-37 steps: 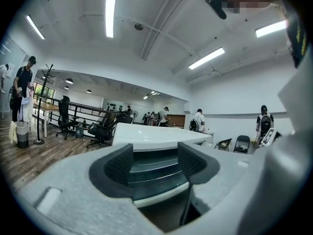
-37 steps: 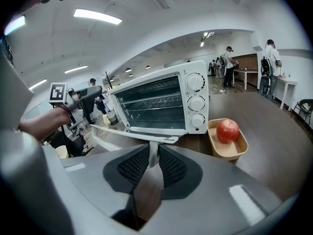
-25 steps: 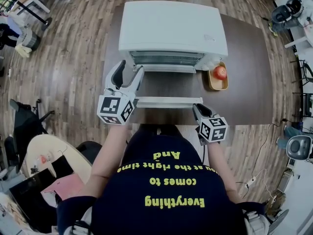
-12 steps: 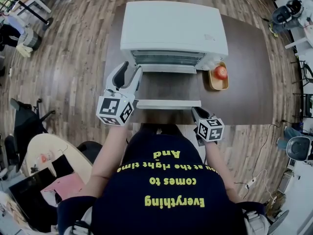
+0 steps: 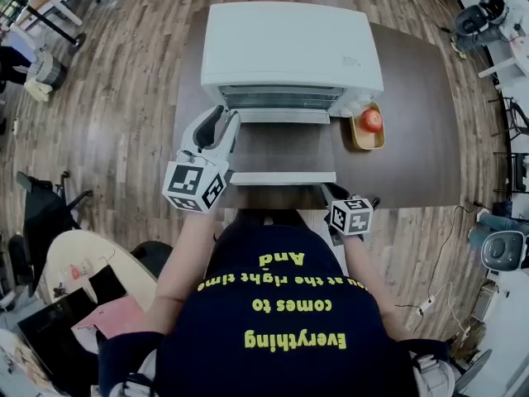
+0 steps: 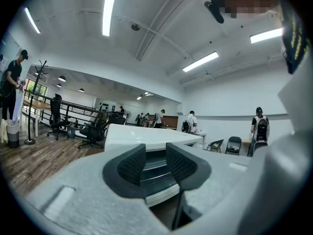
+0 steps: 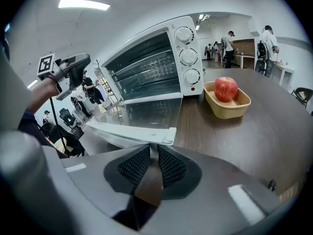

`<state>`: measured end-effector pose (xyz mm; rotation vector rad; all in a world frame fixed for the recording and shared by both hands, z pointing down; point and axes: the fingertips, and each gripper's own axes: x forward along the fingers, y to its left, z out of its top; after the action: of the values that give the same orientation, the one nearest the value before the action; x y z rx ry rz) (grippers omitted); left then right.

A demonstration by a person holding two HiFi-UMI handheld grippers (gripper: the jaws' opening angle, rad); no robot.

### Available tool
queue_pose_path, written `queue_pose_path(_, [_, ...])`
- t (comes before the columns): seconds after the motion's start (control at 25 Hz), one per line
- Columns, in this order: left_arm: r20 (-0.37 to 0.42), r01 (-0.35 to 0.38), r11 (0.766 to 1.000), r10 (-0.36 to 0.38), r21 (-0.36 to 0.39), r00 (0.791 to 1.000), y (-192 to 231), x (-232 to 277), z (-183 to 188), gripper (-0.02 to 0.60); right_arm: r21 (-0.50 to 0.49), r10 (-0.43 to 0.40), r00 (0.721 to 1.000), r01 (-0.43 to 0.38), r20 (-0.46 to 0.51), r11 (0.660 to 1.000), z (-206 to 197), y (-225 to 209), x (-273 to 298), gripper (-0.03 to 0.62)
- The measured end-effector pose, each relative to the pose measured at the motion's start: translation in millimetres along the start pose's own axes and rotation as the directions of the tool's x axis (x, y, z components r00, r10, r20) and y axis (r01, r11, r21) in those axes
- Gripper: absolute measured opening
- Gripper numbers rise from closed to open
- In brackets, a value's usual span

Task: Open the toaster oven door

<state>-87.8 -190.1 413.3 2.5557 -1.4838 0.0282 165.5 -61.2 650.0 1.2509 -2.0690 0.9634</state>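
The toaster oven stands at the far edge of the dark surface, its glass door swung down flat toward you. The door's handle runs left to right, parallel to the near edge. Your right gripper sits at that near edge, just off the handle's right end. Its fingers are drawn almost together with only a slit between them, and they hold nothing. Your left gripper hangs by the door's left side, close to the oven's front left corner. Its fingers are closing on empty air, with the oven mouth showing through the gap. An apple rests in a small tray to the right of the oven. With the door down, the job looks done. The right fingers are the nearer pair to the handle if it needs another touch.
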Motion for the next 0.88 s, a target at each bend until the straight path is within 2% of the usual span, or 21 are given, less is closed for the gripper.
queue_pose_path(0.56, [-0.023,0.043,0.999,-0.043,0.007,0.999,-7.4,14.0,-4.3,0.127,0.035,-0.013,0.998,0.015,-0.053,0.999,-20.4,-11.7,18.6,0.066])
queue_pose_path(0.88, [-0.024,0.055,0.998,-0.055,0.015,0.998,-7.7,16.7,-4.6,0.107,0.061,-0.002,0.999,0.005,-0.049,0.998,-21.3,-11.1,20.3,0.067])
